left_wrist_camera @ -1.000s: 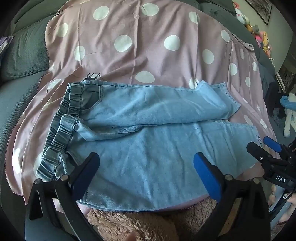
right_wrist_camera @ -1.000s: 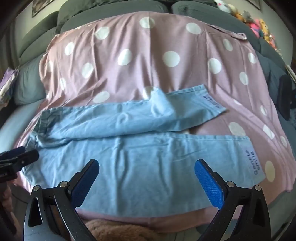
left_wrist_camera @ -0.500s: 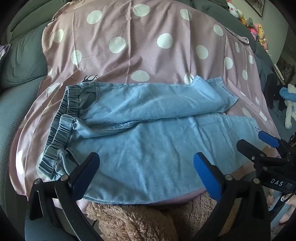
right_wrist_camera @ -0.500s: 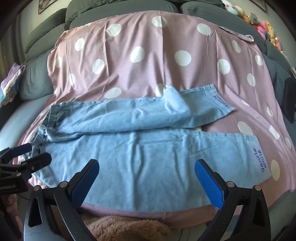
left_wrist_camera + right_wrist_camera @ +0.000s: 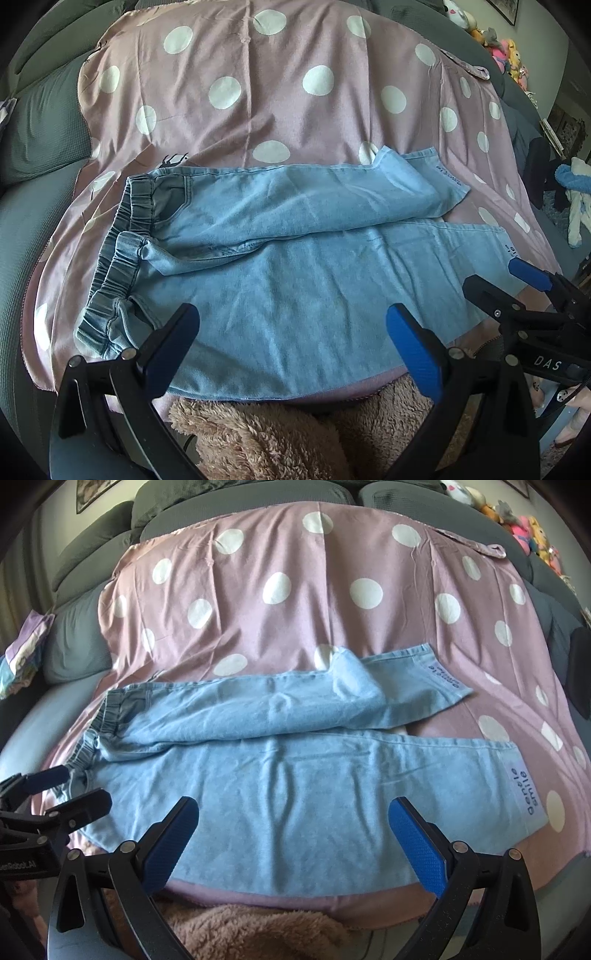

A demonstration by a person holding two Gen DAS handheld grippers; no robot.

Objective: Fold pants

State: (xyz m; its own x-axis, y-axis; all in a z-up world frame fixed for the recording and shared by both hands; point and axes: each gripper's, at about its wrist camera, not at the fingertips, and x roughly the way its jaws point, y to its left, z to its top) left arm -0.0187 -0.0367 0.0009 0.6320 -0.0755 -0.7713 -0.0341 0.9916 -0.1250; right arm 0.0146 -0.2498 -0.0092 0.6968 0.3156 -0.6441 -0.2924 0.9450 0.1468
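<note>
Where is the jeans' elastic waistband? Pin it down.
The elastic waistband lies at the left end of the jeans on the polka-dot sheet, beside the left gripper.

Grey sofa (image 5: 79, 653) ahead of my jaws, pink dotted sheet (image 5: 321, 613) over it, pants (image 5: 295, 794) flat just beyond my fingertips.

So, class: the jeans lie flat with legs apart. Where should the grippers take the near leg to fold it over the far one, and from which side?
Take the near leg along its near edge, one gripper by the waistband, one by the hem, coming from the near side: that edge lies free and unpinned.
</note>
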